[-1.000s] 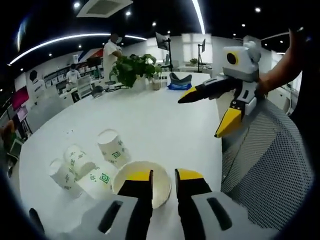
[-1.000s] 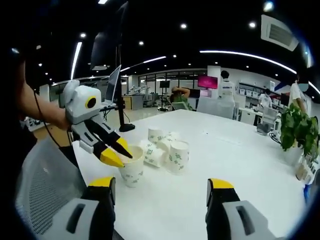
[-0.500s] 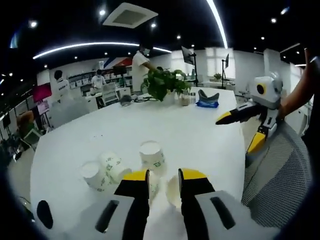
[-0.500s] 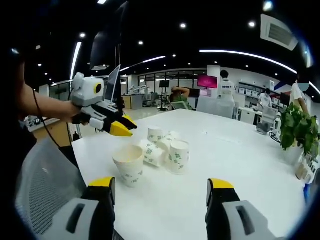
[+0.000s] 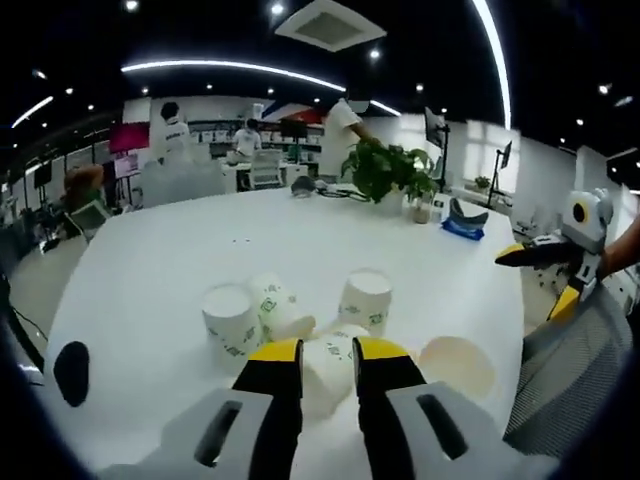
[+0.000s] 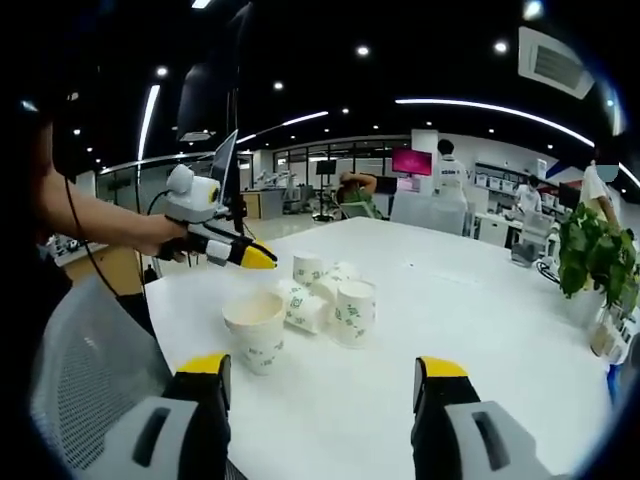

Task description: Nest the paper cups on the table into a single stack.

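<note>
We see paper cups (image 6: 322,296) with green marks, too small to read, bunched on the white table (image 6: 500,330); one upright cup (image 6: 254,330) stands beside them; our left gripper (image 6: 262,261) is pinched closed, holding nothing; our right gripper (image 6: 322,385) is spread wide

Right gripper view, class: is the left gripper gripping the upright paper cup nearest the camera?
No. The left gripper hangs in the air behind and above the upright paper cup, its yellow tips clear of the rim.
</note>
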`<state>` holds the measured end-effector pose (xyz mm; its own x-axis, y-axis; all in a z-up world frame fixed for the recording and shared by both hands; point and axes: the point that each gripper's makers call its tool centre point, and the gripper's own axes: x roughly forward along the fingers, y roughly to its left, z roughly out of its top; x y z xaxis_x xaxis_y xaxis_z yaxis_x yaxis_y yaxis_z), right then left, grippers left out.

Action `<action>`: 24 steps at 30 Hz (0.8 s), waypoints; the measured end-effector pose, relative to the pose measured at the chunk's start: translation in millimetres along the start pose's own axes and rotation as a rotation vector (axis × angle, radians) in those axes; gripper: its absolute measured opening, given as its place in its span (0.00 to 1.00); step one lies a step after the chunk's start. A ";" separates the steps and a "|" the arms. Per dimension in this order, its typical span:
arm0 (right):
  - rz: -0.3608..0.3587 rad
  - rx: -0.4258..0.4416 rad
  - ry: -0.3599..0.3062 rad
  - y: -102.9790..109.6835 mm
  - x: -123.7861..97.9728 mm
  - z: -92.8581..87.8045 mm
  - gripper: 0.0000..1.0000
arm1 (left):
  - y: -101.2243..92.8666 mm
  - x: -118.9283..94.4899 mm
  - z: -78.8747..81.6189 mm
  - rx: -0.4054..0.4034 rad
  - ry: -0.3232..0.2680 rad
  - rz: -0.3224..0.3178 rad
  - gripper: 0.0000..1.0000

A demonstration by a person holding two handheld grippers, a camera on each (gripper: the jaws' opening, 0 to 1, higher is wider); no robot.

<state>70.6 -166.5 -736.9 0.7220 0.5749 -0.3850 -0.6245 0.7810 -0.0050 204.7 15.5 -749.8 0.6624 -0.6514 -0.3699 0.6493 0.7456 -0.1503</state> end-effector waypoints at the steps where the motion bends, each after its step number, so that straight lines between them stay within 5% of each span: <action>1: 0.000 0.001 0.000 -0.3 0.0 -0.1 0.75 | 2.0 1.5 -1.4 -0.027 -0.004 0.008 0.17; 9: -0.003 0.004 0.001 -0.7 -0.1 0.0 0.75 | 3.3 10.0 -10.4 -0.201 -0.023 0.029 0.15; 21: 0.004 0.005 0.002 0.9 -0.2 0.2 0.75 | 21.2 16.8 -34.3 -0.585 -0.092 0.119 0.14; 24: 0.007 0.004 0.004 1.2 0.0 -0.6 0.75 | 18.0 16.0 -28.5 -0.666 -0.129 0.107 0.14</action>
<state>69.8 -165.7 -737.5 0.7162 0.5798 -0.3885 -0.6285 0.7778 0.0020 216.3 22.4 -784.6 0.7760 -0.5504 -0.3080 0.2375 0.7073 -0.6658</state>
